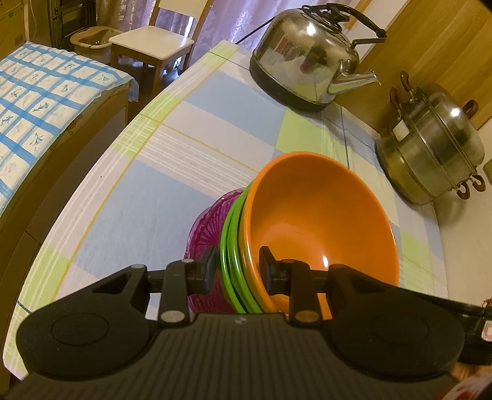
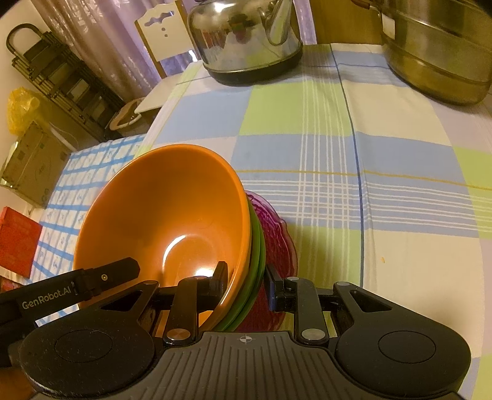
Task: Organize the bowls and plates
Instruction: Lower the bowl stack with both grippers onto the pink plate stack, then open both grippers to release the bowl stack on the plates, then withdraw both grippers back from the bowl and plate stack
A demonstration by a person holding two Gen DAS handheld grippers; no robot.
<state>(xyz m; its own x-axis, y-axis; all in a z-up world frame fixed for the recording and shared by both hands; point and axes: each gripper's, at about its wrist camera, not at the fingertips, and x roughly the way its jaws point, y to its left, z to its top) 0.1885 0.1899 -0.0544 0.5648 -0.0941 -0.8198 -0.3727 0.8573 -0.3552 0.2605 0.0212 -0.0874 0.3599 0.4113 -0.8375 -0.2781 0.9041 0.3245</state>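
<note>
A white-seated wooden chair (image 1: 153, 43) stands before lilac curtains (image 1: 233, 18) beside the checked-cloth table (image 1: 172, 129).

Glossy plastic, shiny metal, matt cloth.
I see the glossy orange plastic bowl (image 1: 319, 221), mirror-polished steel kettle (image 1: 307, 58), matt checked tablecloth (image 1: 172, 172).

My tongs grip a nested stack of bowls (image 1: 319, 221) over the table (image 1: 147, 190); behind stand the kettle (image 1: 310, 58) and, to its right, the steamer pot (image 1: 430, 144).

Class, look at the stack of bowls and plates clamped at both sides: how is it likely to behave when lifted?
The orange bowl looks like stiff, glossy plastic, so probably light but slippery. It sits tilted on green plates and a purple dish, so the layers may slide apart.
</note>
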